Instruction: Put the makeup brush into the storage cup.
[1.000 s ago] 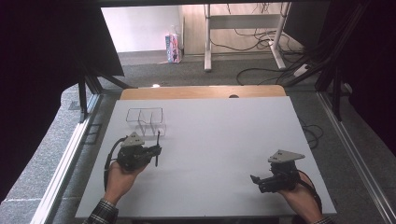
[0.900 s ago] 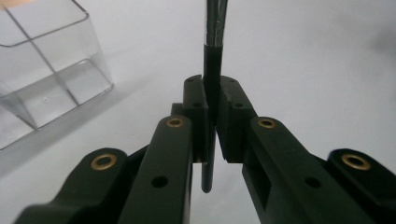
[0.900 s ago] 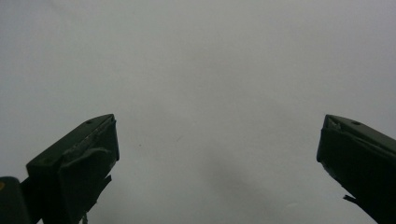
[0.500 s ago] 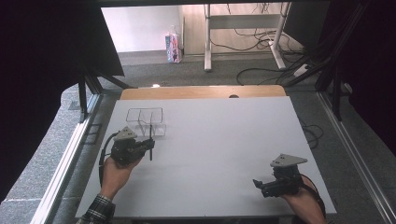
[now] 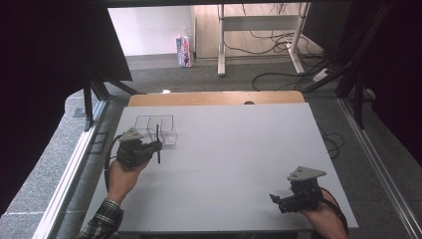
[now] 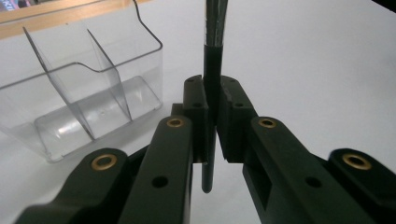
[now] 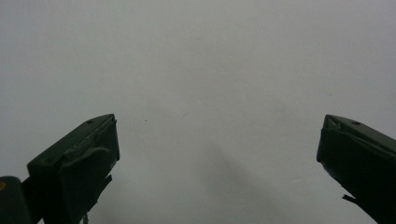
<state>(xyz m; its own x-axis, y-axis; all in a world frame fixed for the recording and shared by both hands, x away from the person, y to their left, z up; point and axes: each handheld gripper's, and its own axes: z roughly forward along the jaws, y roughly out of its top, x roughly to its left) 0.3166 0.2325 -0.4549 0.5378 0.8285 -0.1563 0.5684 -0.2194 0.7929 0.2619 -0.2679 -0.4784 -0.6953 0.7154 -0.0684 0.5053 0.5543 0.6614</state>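
Pen [image 6: 212, 84] is clamped upright in left gripper [image 6: 211, 116], beside clear holder [image 6: 79, 93]; right gripper [image 7: 217, 154] jaws are held apart.

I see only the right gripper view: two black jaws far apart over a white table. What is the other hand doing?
Observer: The left gripper is shut on a thin dark pen, held upright between its pads.
Operator: Is any container near it?
Observer: Yes, a clear plastic organizer with dividers stands on the white table, just beside the pen in the left gripper view.
Operator: Is something already inside it?
Observer: No, its compartments look empty.
Operator: And where is my gripper?
Observer: The right gripper is at the table's near right corner, far from the organizer, jaws open with nothing between them.
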